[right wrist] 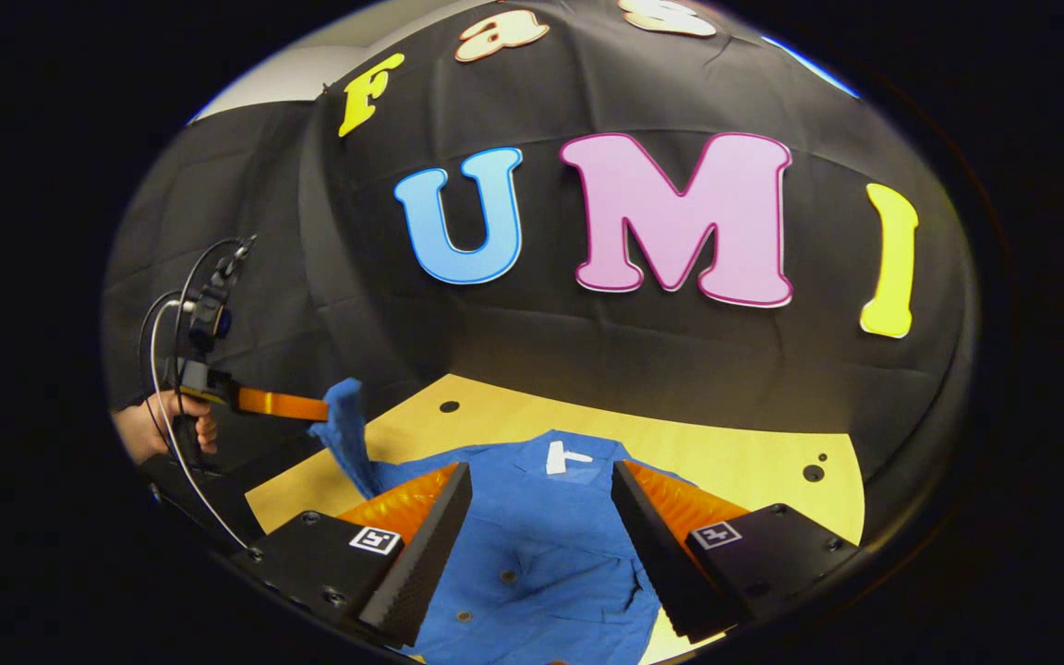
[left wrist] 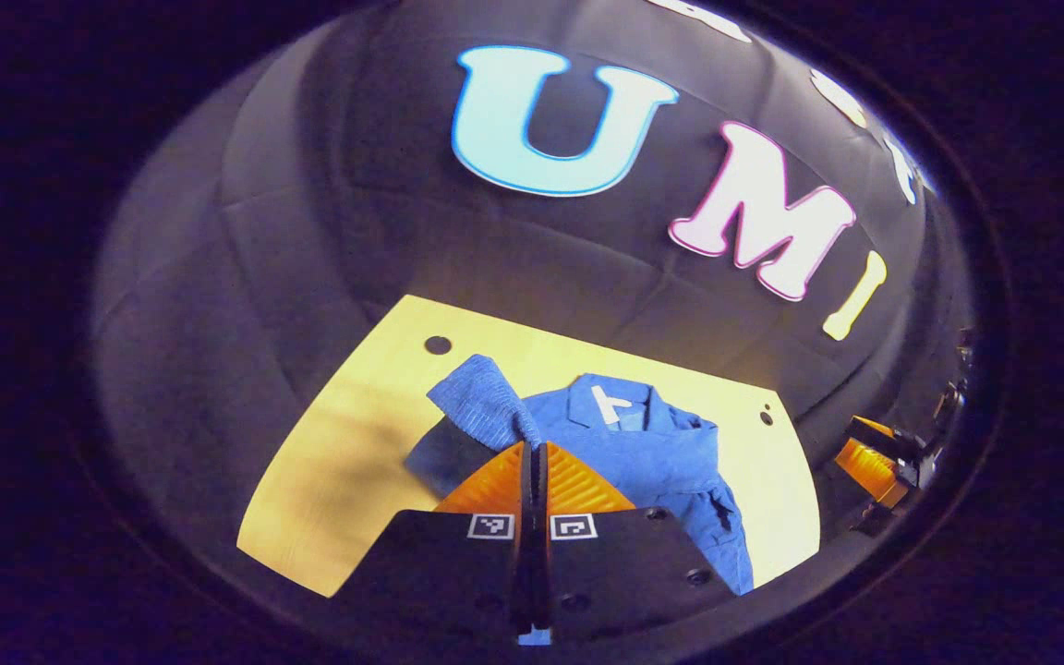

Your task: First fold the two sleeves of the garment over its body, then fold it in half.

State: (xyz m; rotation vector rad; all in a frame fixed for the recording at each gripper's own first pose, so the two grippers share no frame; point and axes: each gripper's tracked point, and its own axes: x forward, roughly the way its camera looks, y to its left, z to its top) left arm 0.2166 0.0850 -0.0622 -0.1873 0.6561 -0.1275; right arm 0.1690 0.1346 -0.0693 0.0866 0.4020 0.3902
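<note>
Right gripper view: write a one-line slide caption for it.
Right gripper open above the blue shirt on the wooden table, while the left gripper lifts a sleeve.

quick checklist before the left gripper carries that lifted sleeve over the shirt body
1. Left gripper closed on the sleeve: ok, fingers together with blue cloth pinched at the tips.
2. Sleeve lifted off the table: ok, the right gripper view shows it hanging up from the left gripper's fingers.
3. Right gripper out of the fold path: not ok, it hovers open low over the shirt body.
4. Shirt body flat: cannot tell, some wrinkles near the buttons.
5. Other sleeve already folded: cannot tell, it looks bunched along the body's edge.
</note>
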